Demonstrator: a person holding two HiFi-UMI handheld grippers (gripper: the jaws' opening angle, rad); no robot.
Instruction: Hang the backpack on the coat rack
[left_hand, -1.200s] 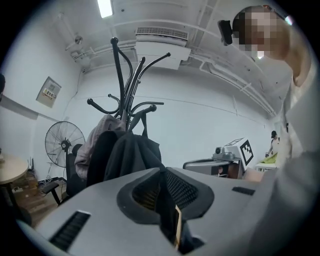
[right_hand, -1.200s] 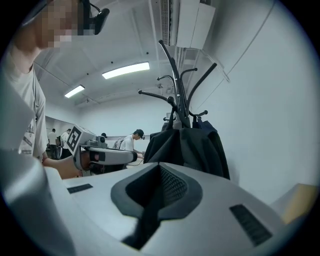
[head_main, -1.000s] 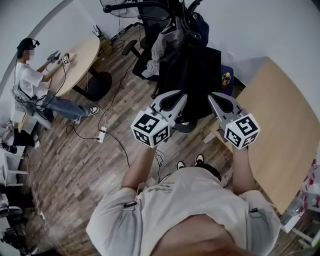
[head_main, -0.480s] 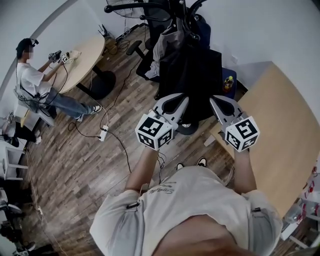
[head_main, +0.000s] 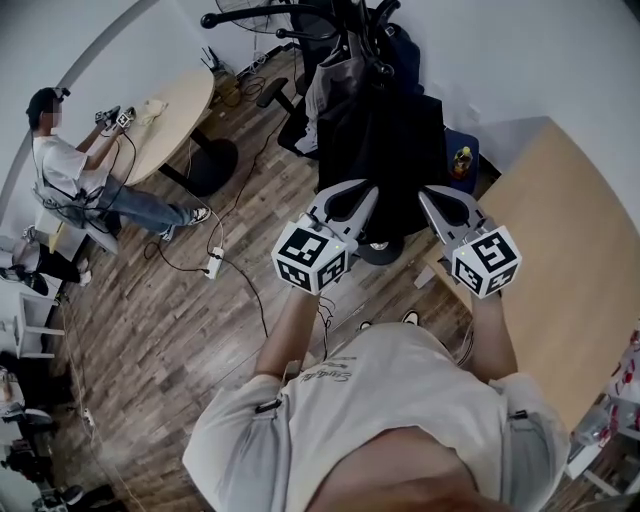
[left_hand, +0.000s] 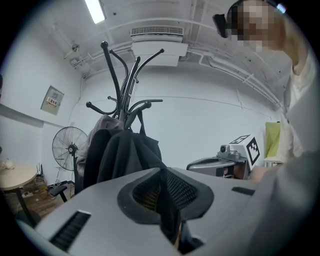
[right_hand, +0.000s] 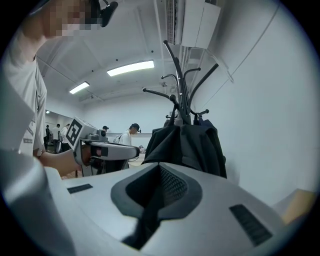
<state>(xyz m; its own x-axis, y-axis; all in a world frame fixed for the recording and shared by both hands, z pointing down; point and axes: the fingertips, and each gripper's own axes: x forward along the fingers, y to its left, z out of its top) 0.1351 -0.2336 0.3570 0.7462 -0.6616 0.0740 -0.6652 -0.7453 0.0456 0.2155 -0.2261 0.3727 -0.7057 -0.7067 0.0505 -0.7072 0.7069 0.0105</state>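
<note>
1. Backpack (left_hand: 125, 155) hangs on the rack (left_hand: 122, 75), on the far side, apart from both tongs.
2. Left tongs (left_hand: 162, 175) and right tongs (right_hand: 160, 172) are clenched, empty.
3. It looks soft, saggy and probably light; the top loop is the best hold.

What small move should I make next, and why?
Probably just ease both grippers back a little and stop. The backpack appears to hang on the rack already, its strap up at the hooks. The left gripper and right gripper have their jaws shut on nothing, so there seems nothing left to place.
</note>
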